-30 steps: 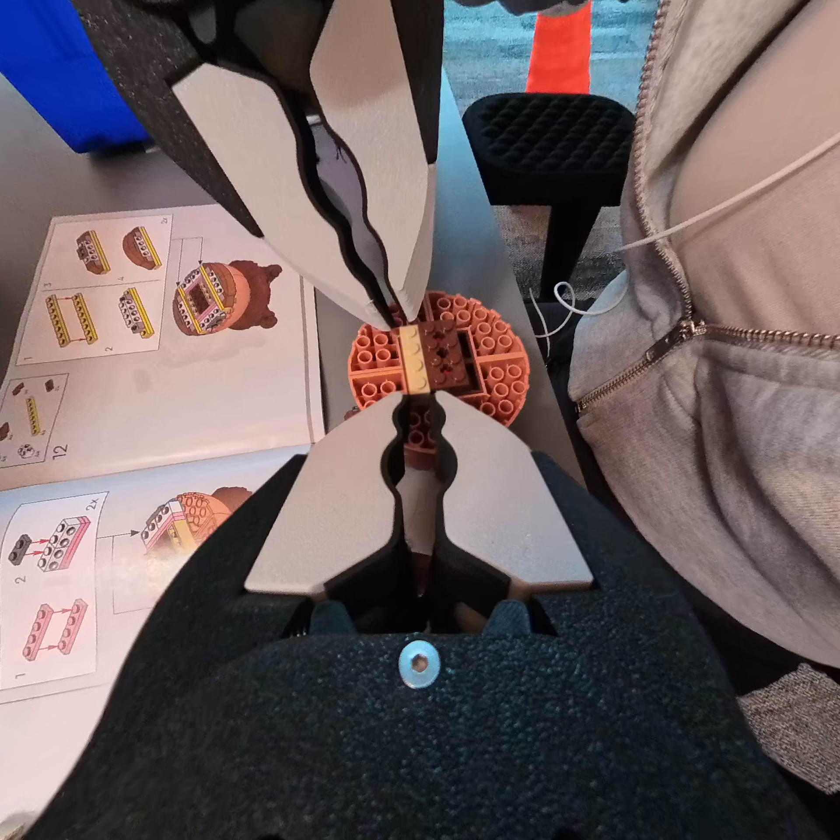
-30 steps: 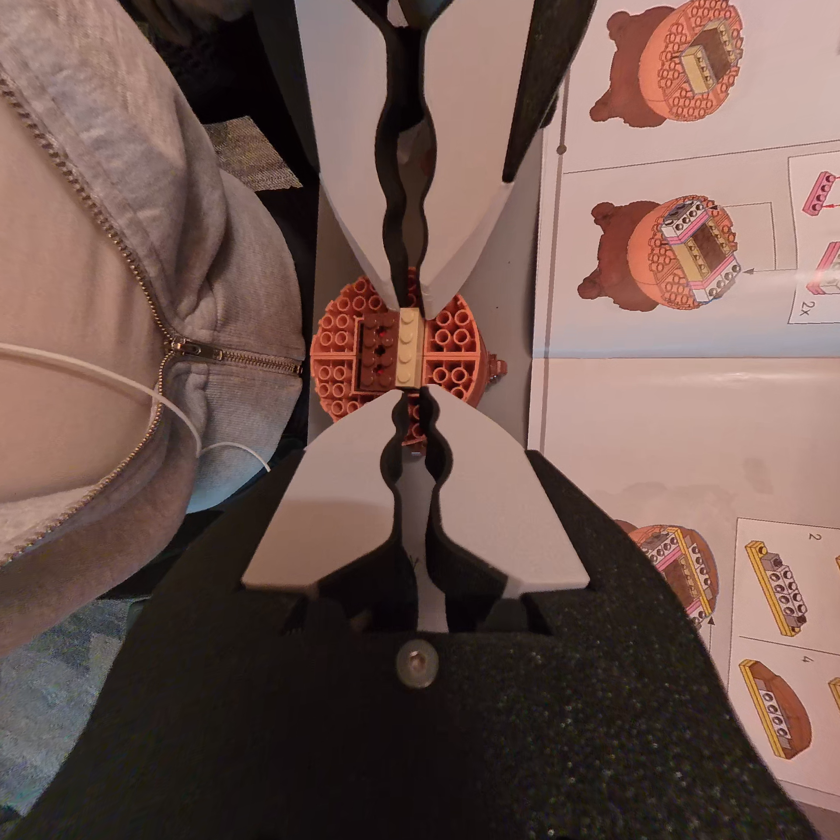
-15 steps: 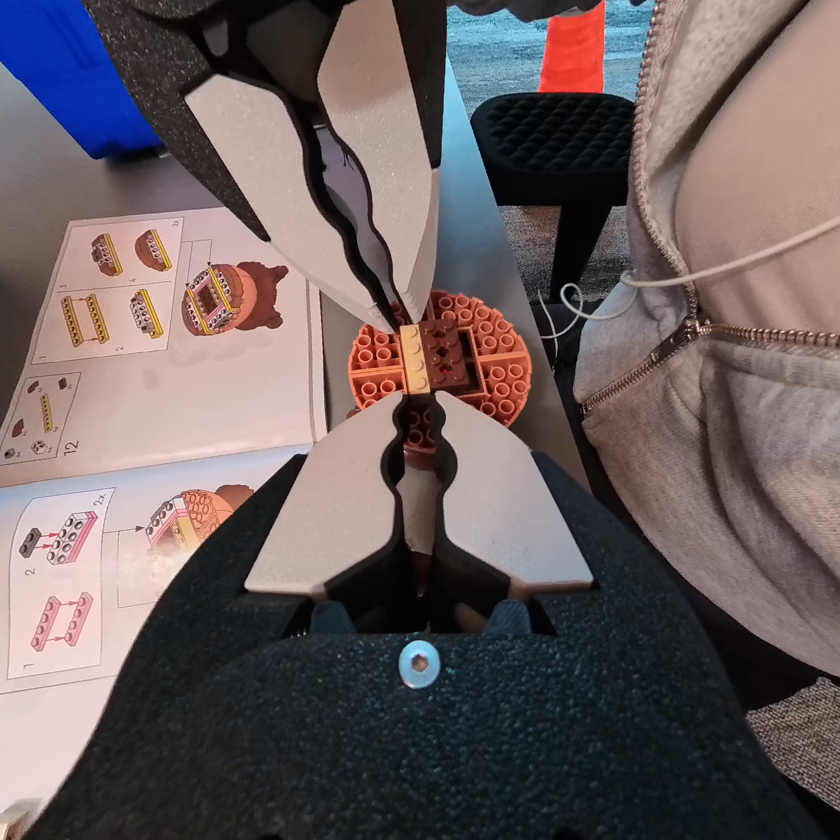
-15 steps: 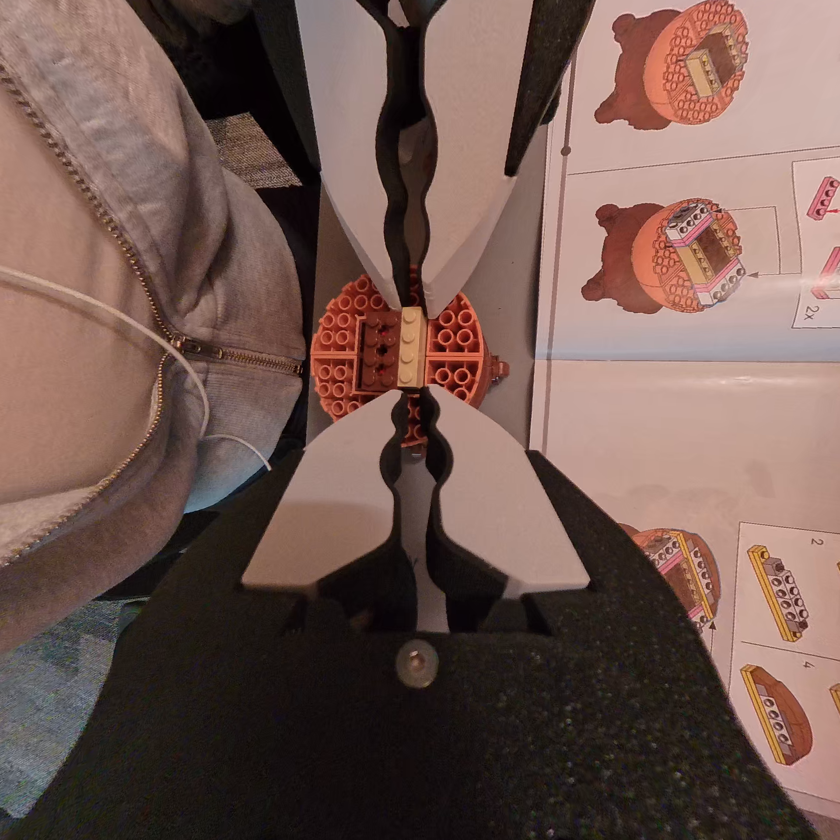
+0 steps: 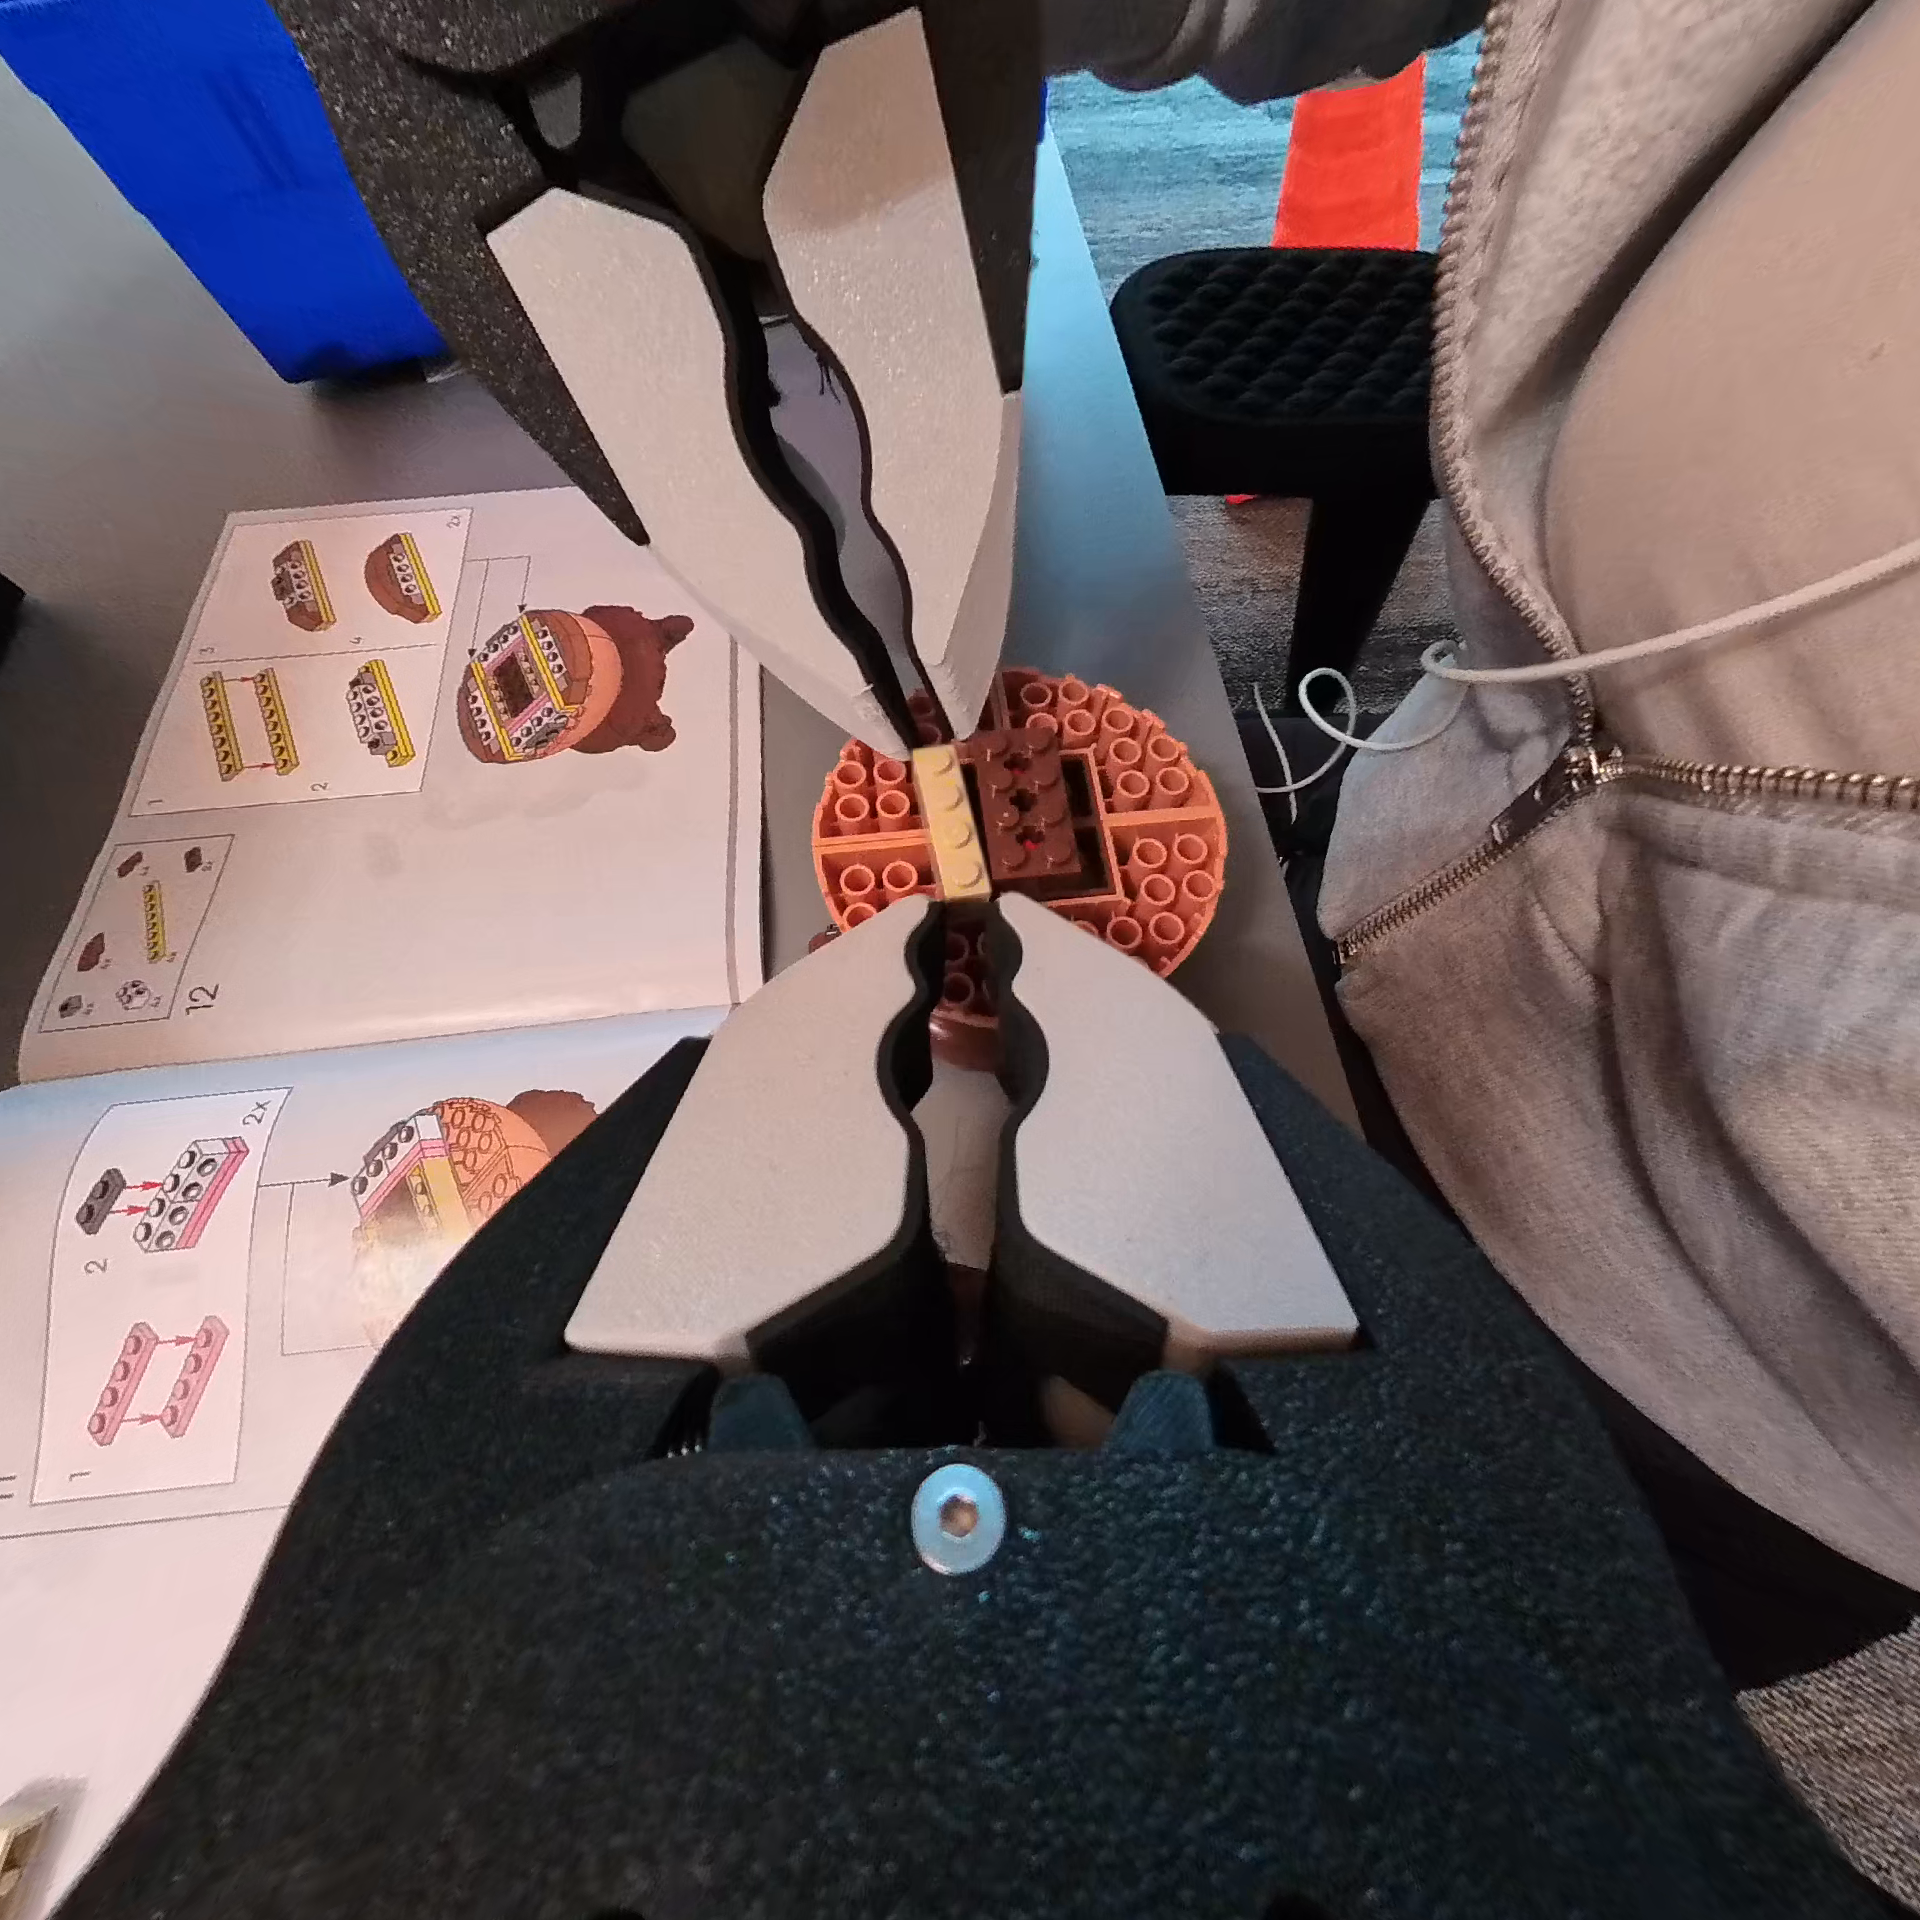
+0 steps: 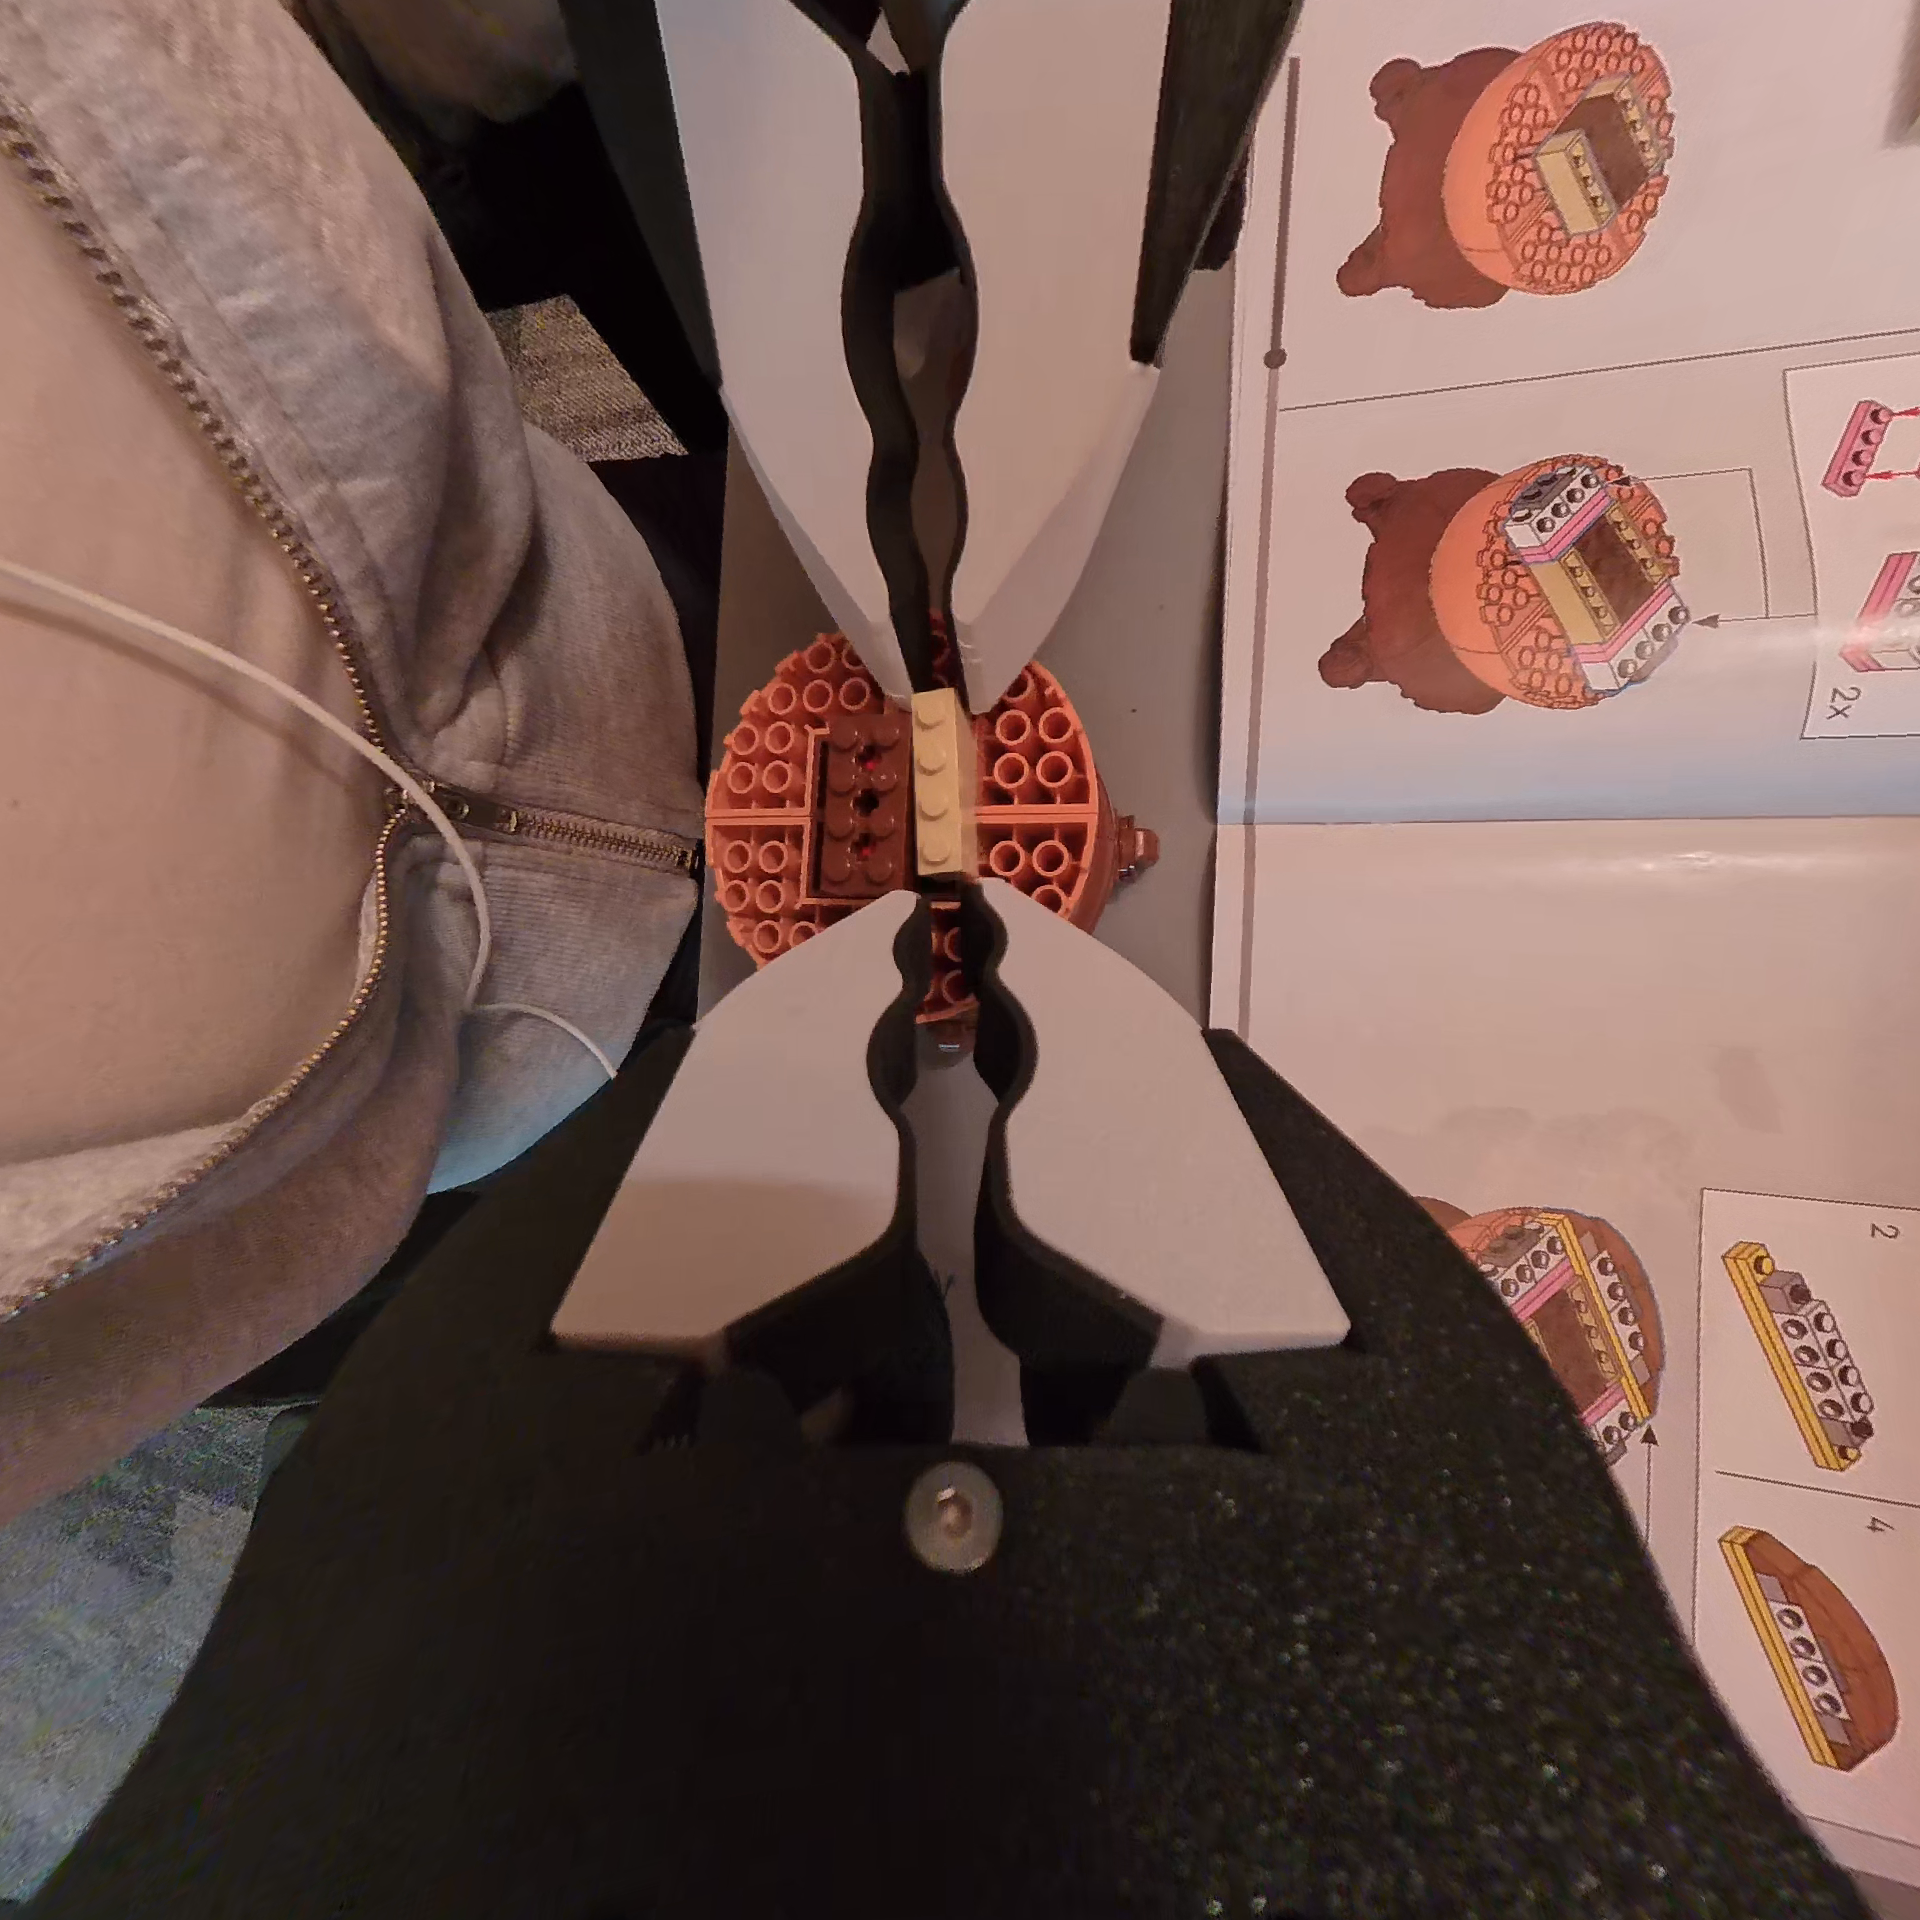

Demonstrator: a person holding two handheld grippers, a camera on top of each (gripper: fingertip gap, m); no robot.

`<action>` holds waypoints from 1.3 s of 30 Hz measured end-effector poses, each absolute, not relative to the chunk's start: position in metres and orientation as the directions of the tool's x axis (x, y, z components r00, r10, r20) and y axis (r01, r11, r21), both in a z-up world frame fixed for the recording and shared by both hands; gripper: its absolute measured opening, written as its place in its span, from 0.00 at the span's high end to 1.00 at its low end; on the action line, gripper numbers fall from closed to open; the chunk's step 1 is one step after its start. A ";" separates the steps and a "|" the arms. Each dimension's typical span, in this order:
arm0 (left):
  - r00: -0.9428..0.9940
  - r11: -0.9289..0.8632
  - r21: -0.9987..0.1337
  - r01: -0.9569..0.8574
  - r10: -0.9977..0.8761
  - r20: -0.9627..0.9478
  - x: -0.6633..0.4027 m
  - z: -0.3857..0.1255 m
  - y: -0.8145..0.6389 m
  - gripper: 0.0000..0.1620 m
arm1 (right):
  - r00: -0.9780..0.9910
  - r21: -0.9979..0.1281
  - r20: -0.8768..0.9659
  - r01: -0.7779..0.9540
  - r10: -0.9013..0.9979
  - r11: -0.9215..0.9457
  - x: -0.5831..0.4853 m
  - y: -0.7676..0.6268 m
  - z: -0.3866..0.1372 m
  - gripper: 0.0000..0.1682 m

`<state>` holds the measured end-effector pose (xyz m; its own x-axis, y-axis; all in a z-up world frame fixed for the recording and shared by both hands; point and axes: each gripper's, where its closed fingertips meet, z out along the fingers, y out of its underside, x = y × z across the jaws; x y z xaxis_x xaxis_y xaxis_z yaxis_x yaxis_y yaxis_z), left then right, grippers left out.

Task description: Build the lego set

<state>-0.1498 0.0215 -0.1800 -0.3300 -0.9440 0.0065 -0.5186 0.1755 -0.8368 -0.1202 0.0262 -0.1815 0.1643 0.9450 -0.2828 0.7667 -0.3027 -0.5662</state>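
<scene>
One round orange lego base point(image 5: 1148, 862), one tan plate point(image 5: 954, 826) pinched end to end: left gripper point(image 5: 964, 906) and right gripper point(image 6: 940, 896) both clenched on it. Blue box point(image 5: 208, 177) only in left view.

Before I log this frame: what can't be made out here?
- Round orange model: near edge hidden by left gripper in the left wrist view.
- Tan plate: whether pressed fully home, unclear in both views.
- Instruction booklet: cut off by the right wrist view's edge.

The open instruction booklet point(image 5: 416, 883) bears printed step numbers and count marks beside its diagrams.
</scene>
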 end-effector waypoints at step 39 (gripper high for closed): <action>0.320 -0.127 -0.749 -0.651 -0.940 -0.119 -0.196 -0.230 0.129 0.87 | 0.230 -0.720 -0.005 0.675 0.973 -0.163 -0.147 0.112 -0.187 0.88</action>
